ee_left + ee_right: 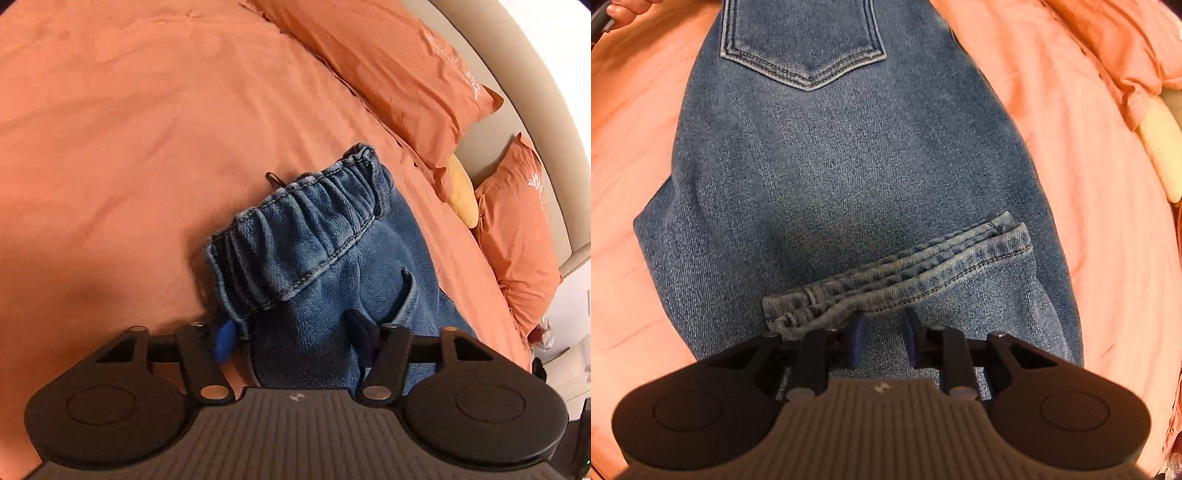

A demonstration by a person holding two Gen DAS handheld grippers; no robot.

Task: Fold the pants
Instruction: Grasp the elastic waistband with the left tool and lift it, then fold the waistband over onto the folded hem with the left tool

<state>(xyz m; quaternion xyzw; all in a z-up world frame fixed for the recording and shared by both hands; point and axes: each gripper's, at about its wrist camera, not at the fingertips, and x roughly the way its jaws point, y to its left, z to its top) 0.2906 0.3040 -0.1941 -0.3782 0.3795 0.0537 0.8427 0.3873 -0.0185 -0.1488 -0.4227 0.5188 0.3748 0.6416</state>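
Blue denim pants (332, 258) lie on the orange bed sheet (129, 147). In the left wrist view the elastic waistband (306, 221) is straight ahead. My left gripper (295, 336) is open, its fingers spread wide over the pants just below the waistband. In the right wrist view the pants (831, 166) lie folded, with a back pocket (805, 40) at the top and the leg hems (905, 273) laid on the upper layer. My right gripper (884, 332) is open with a narrow gap, its fingertips just behind the hems.
Two orange pillows (399, 74) (517, 229) lie along the beige headboard (517, 66) to the right, with a yellow object (461, 192) between them. A person's fingers (624, 11) show at the top left of the right wrist view.
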